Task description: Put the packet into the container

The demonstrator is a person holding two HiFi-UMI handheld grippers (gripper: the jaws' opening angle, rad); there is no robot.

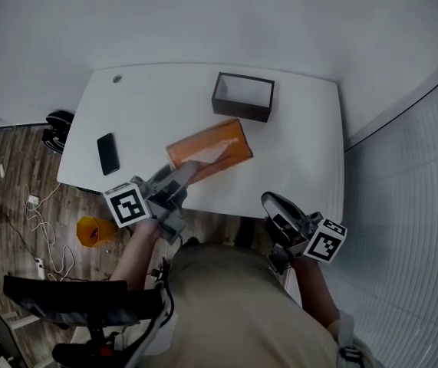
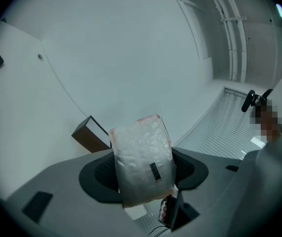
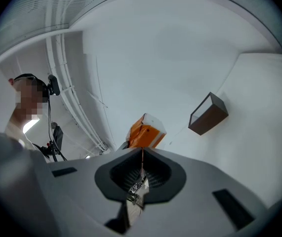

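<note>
so the orange packet (image 1: 209,150), silvery-white on its other face, is held by one end in the left gripper (image 1: 185,173), near the dark open-topped container (image 1: 243,96), which is stood upright toward the far edge of the white table (image 1: 303,152)

a black phone (image 1: 108,153) lies flat near the left edge of the white table (image 1: 311,136); a small round grommet (image 1: 117,78) sits by its far left corner. on the wooden floor (image 1: 11,167), white cables (image 1: 46,232) trail beside 1 orange object (image 1: 96,230).
</note>
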